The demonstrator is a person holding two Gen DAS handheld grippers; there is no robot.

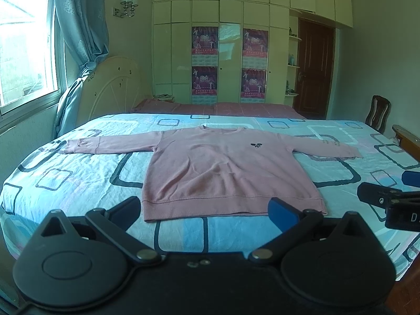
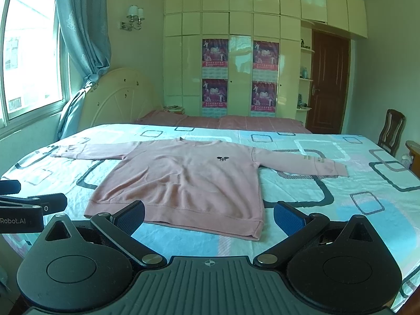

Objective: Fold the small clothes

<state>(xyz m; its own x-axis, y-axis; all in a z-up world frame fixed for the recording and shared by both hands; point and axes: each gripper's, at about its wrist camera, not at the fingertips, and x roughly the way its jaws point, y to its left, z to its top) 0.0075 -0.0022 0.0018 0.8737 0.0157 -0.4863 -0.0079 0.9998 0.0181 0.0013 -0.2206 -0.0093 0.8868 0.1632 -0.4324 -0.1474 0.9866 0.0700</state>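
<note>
Lying flat on the bed [image 1: 78, 173], the pink sweatshirt [image 1: 225, 168] is spread face up with both sleeves stretched out to the sides and its hem toward the cameras. A small dark emblem [image 1: 256, 145] sits on the chest. The bed carries a light blue sheet with dark rounded squares.

The left claw [image 1: 207, 210] hangs just in front of the hem, its two fingers wide apart and holding nothing; its blue pad [image 1: 282, 211] is close to one hem corner. The right claw [image 2: 208, 215] is also spread wide and empty, near the other hem corner, and it shows at the right edge of the left wrist view.

Behind the bed stand a cream wardrobe [image 2: 236, 39] with four posters, a brown door [image 2: 328, 78], a wooden chair [image 2: 391, 128] and a window [image 2: 31, 52] with a blue curtain [image 2: 84, 39].
</note>
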